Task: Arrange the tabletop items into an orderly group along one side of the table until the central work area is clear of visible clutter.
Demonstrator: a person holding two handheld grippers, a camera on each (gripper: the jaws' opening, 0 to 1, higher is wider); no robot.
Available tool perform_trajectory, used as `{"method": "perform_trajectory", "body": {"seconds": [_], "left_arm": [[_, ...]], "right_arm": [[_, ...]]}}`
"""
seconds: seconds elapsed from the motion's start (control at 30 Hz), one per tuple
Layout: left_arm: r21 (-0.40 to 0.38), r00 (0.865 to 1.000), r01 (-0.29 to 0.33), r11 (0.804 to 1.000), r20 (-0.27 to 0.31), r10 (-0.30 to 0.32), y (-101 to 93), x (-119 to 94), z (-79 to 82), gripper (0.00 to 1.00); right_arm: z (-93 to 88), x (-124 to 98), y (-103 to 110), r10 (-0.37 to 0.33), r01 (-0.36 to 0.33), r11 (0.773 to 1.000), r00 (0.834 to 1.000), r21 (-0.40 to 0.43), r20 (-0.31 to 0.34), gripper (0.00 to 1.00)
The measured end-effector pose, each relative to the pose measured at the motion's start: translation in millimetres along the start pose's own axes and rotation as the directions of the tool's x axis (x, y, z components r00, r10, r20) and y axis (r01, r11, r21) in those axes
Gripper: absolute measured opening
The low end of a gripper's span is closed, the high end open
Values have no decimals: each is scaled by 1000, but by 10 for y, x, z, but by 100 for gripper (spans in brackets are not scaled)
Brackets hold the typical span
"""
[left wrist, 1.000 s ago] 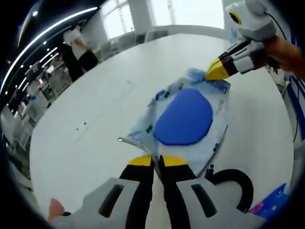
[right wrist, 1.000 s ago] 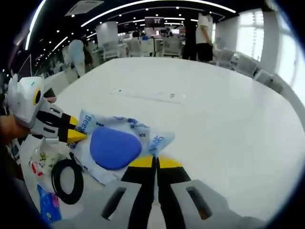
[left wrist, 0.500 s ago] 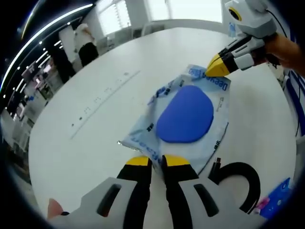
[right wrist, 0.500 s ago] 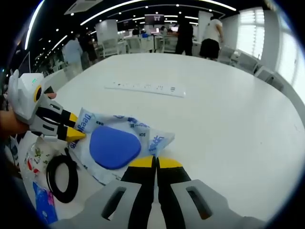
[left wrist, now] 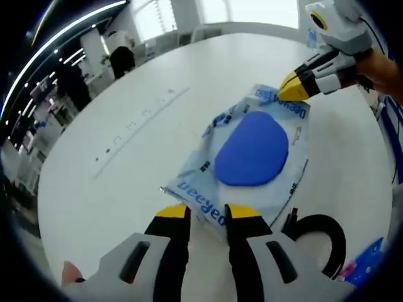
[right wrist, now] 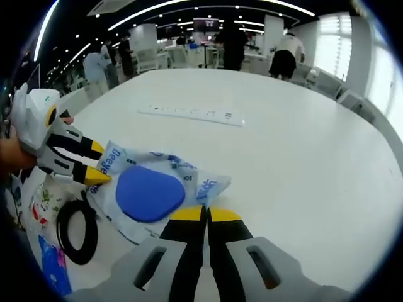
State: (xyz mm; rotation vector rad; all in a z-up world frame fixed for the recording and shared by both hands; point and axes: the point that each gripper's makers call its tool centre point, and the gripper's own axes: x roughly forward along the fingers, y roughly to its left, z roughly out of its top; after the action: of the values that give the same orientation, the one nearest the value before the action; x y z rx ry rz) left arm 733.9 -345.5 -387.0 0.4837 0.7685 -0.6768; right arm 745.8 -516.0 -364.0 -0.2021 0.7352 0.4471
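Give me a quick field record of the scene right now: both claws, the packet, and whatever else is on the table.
left claw: open, jaws apart at the near edge of the packet
right claw: shut on the packet's corner
packet: clear printed plastic bag with a blue oval pad inside, lying flat on the table
table: white, round-edged
cable: black coil beside the packet
power strip: white, lying farther out on the table
other items: blue-printed packaging past the coil
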Motion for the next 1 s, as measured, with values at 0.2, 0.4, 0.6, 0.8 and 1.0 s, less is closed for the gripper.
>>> {"method": "perform_trajectory", "body": {"seconds": [0.2, 0.4, 0.6, 0.8, 1.0], "left_arm": [[-3, 1000, -4, 1000, -1, 4, 2, 29, -1, 20], [-3, 1000, -11, 1000, 0, 11, 12, 39, 7, 20], [-4, 1000, -12, 1000, -3, 12, 23, 40, 10, 20], [-8, 1000, -22, 1000, -5, 21, 42, 44, 9, 20], [-4, 1000, -22, 1000, -7, 22, 49, 42, 6, 20]], "right_arm": [[-4, 12, -14, 0, 0, 1000, 1000, -1, 4, 2], [4, 29, -18, -1, 1, 1000, 1000, -6, 12, 2], [8, 34, -12, -1, 1, 1000, 1000, -5, 14, 2], [23, 57, -11, 0, 0, 1000, 1000, -11, 20, 3], [32, 58, -12, -3, 3, 1000, 1000, 1, 27, 3]]}}
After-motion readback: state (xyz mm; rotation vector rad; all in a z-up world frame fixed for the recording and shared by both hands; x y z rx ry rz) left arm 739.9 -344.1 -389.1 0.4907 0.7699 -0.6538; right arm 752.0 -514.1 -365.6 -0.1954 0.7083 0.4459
